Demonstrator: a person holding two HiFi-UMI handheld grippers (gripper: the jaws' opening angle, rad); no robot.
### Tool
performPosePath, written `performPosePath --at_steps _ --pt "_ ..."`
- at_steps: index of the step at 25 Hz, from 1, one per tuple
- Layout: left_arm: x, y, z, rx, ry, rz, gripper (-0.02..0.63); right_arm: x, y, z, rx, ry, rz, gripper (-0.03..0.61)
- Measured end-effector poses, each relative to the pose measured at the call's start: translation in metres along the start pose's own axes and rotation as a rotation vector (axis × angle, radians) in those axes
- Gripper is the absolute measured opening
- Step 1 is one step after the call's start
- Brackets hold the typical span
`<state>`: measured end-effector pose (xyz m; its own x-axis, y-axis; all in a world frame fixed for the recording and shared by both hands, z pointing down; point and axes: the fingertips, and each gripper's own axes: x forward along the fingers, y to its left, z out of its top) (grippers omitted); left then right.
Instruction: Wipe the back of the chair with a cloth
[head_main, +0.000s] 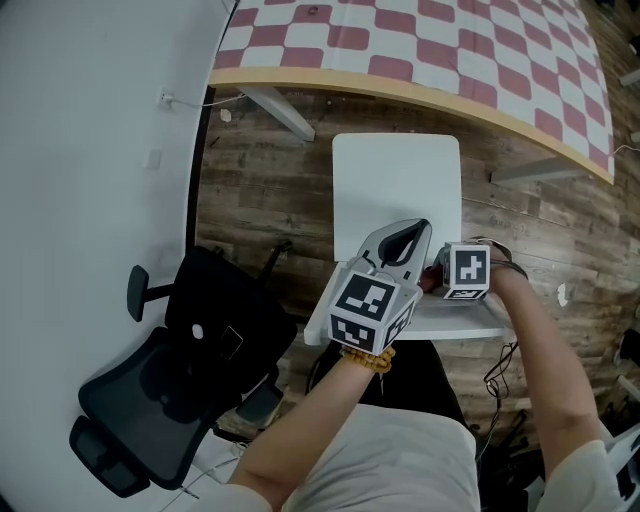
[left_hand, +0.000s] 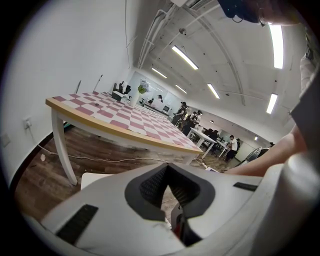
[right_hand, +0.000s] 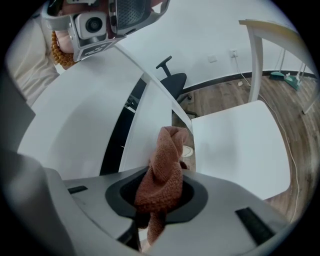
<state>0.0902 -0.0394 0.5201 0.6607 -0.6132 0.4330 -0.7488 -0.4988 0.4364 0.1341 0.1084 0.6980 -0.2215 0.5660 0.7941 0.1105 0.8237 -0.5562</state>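
Looking down from the head view, I saw the white chair with its seat far from me and its back directly under both grippers. The right gripper had its jaws closed on the brown cloth. The free end of the cloth stood out ahead of the jaws, right at the top edge of the back. The left gripper was just beside it, with its jaws together and nothing between them. The long axis of the back ran from side to side in front of me, and the right gripper pointed along it toward the left. I judged that the wiping belonged to the right gripper.
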Motion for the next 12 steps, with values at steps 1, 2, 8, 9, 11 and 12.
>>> performPosePath --at_steps 1,2,8,9,11,12 --pt "-0.001 -0.001 0.000 0.000 0.000 0.001 0.012 -0.002 0.002 0.000 0.005 -0.006 0.009 0.098" --pt "-0.003 -0.001 0.001 0.001 0.000 0.002 0.012 -0.004 0.005 0.000 0.013 -0.011 0.019 0.098" --pt "-0.009 -0.012 0.012 0.013 -0.013 -0.005 0.012 -0.025 0.021 0.003 0.056 -0.059 0.077 0.098" --pt "-0.010 -0.014 0.015 0.017 -0.017 -0.007 0.012 -0.028 0.024 0.005 0.058 -0.067 0.083 0.098" --pt "-0.011 -0.018 0.021 0.023 -0.025 -0.010 0.012 -0.036 0.031 0.007 0.059 -0.081 0.093 0.098" --pt "-0.012 -0.020 0.024 0.025 -0.028 -0.012 0.012 -0.040 0.034 0.008 0.059 -0.087 0.099 0.098"
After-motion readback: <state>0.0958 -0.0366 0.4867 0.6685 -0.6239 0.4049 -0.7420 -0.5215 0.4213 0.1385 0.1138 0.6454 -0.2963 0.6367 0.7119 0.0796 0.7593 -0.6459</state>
